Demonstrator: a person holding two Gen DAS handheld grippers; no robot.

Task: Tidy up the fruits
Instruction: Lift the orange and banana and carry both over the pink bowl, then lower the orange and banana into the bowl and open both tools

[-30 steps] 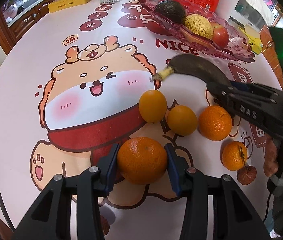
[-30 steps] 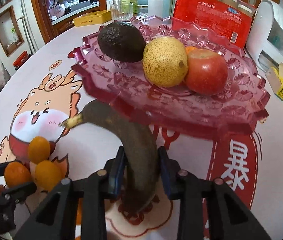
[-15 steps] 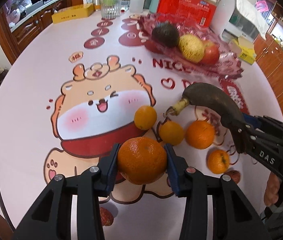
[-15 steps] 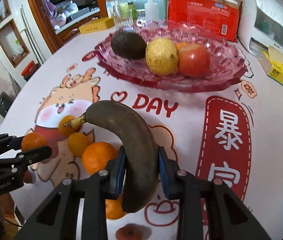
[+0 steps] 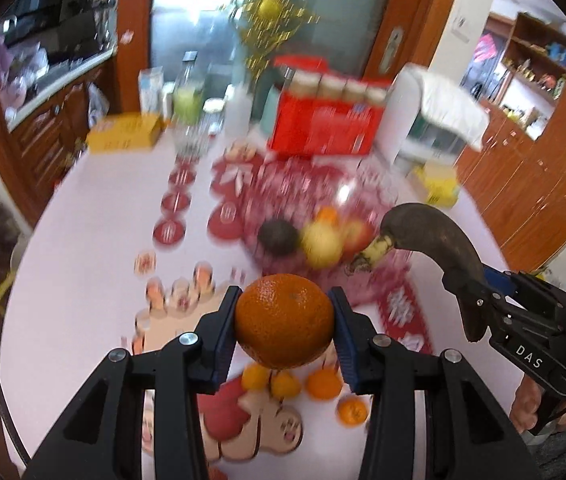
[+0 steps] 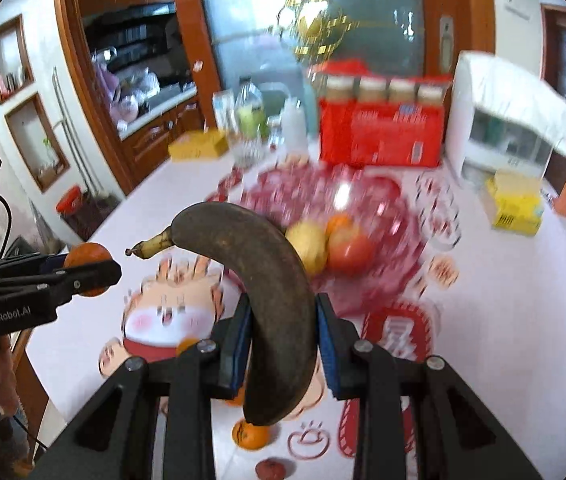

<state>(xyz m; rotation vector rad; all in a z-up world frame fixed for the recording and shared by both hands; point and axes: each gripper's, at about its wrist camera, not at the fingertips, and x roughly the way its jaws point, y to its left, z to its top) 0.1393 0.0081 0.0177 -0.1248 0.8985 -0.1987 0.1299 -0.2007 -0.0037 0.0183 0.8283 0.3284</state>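
Fruits half sorted: left gripper [image 5: 285, 322] clamps an orange [image 5: 284, 321], right gripper [image 6: 283, 330] a blackened banana [image 6: 267, 292], both short of the pink dish [image 5: 367, 292] at centre frame holding four fruits, loose oranges [image 5: 323, 385] waiting at bottom.

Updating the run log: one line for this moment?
left hand-held gripper: holds orange | right hand-held gripper: holds banana | both above table

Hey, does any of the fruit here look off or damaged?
Yes. The banana clamped in the right tongs is dark brown nearly all over, only its stem yellow, so it looks overripe. The orange in the left tongs looks sound.
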